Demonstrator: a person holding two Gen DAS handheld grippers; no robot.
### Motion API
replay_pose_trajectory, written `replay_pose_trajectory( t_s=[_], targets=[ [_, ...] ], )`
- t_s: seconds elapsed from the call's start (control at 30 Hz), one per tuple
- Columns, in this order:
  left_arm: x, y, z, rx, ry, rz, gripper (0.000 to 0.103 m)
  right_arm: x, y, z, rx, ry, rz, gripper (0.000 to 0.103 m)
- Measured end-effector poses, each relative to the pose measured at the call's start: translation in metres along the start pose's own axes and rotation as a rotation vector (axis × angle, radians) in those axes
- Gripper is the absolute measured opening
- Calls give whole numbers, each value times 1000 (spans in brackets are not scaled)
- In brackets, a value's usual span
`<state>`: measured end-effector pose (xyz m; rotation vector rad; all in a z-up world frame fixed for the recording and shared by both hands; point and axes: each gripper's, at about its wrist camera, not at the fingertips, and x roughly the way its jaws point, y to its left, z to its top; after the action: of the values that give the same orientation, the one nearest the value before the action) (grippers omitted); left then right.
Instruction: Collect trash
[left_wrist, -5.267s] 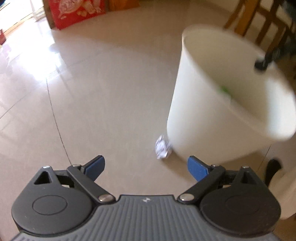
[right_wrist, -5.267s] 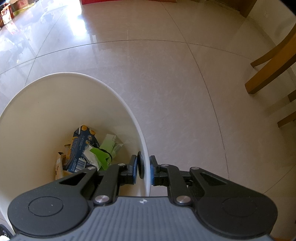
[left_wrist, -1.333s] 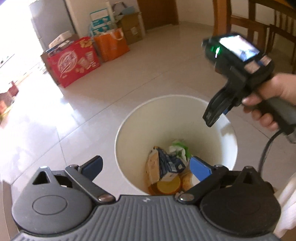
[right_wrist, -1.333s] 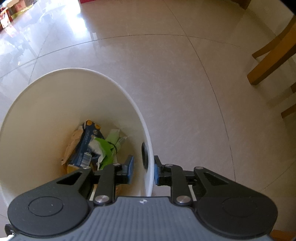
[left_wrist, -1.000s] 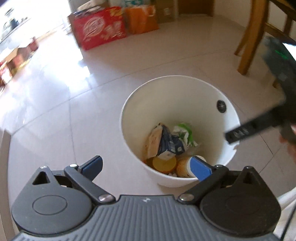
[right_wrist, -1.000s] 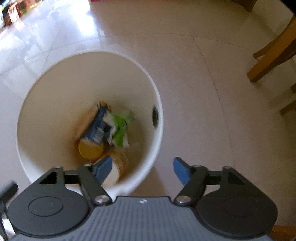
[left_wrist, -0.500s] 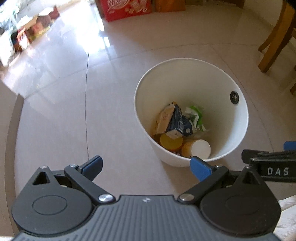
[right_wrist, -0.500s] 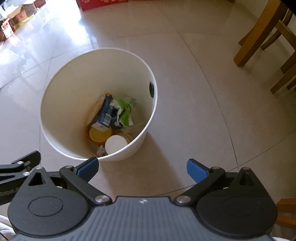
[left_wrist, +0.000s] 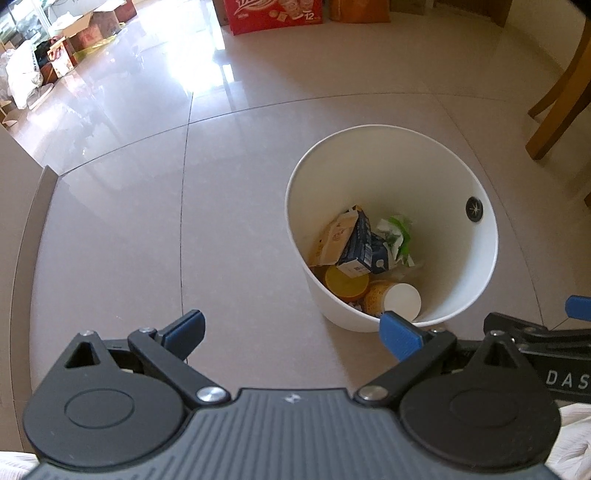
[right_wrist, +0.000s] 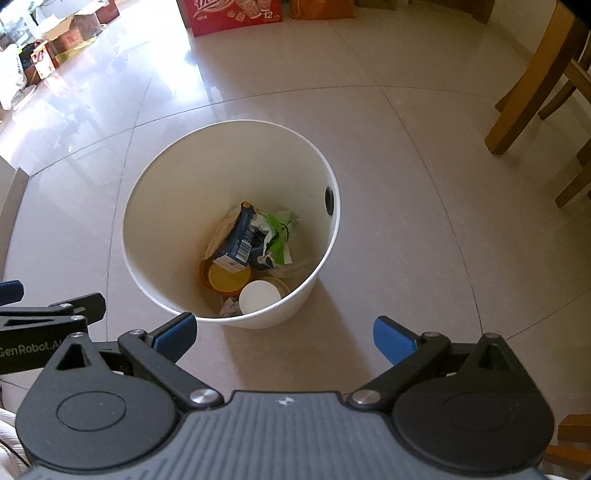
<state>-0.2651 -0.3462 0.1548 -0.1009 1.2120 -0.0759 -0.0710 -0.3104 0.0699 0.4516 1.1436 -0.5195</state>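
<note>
Below, one white round bin (right_wrist: 325, 243), plastic-smooth, wider at the rim than at the base, upright on the glossy beige tiled floor (right_wrist: 406, 240), with a single small black round fitting (right_wrist: 328, 200) set in its inner wall near the rim. Inside, a heap of trash: one dark blue carton (right_wrist: 236, 240) with a barcode, one crumpled green-and-white wrapper (right_wrist: 279, 236), one round yellow lid (right_wrist: 229, 277), one paper cup (right_wrist: 260, 295) on its side with its white base showing, one small crumpled scrap (right_wrist: 229, 306). Right gripper (right_wrist: 282, 332) above the floor just beside the bin, blue-padded fingers (right_wrist: 391, 338) spread wide, nothing between them. Left gripper (left_wrist: 291, 328) likewise, fingers (left_wrist: 400, 334) wide apart and empty. Behind, one red printed box (right_wrist: 232, 13), two wooden chair legs (right_wrist: 524, 81).
</note>
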Motion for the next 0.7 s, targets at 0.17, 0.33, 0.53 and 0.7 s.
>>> replay_pose_trajectory(
  t_s=[0.17, 0.33, 0.53, 0.7],
  targets=[
    [-1, -1, 0, 6, 0, 2, 100, 2, 2, -1, -13, 0, -13, 103],
    [-2, 0, 0, 3, -6, 2, 100, 3, 1, -1, -12, 4, -11, 103],
    [1, -2, 1, -3, -8, 0, 100, 2, 0, 0, -9, 4, -8, 103],
    [1, 0, 0, -5, -9, -4, 100, 2, 0, 0, -11, 3, -10, 103]
  ],
)
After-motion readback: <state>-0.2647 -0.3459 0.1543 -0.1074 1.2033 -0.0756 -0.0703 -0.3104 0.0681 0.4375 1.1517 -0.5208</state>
